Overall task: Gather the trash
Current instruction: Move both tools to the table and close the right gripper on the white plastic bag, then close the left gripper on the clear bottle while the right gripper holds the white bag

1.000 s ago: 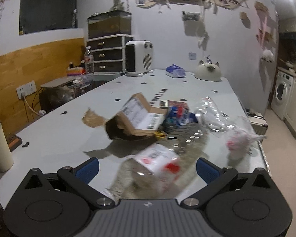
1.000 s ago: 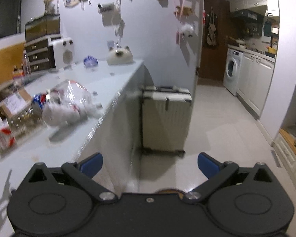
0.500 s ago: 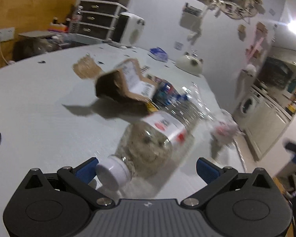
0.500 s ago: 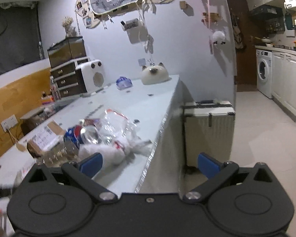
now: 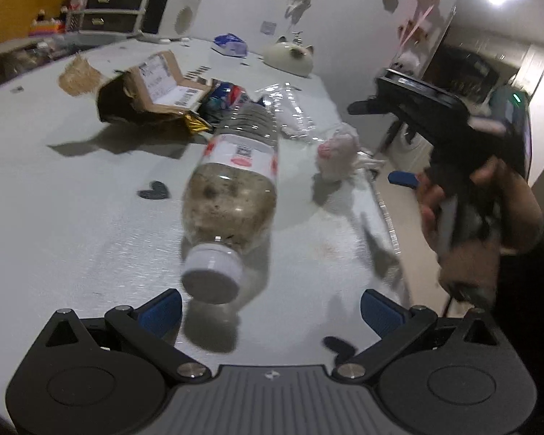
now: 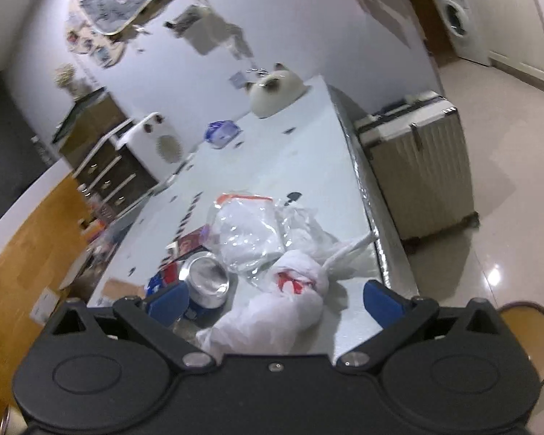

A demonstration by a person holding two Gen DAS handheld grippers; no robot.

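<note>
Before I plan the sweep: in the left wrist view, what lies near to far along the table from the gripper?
Left gripper → bottle, cap toward the camera → cardboard box → blue packet → cat-shaped white thing near the wall.

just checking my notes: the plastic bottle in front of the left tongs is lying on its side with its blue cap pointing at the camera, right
Not quite: the cap is white, not blue, as the left wrist view shows. The rest holds: the plastic bottle lies on its side on the table, cap toward the camera, in front of the open left tongs.
</note>
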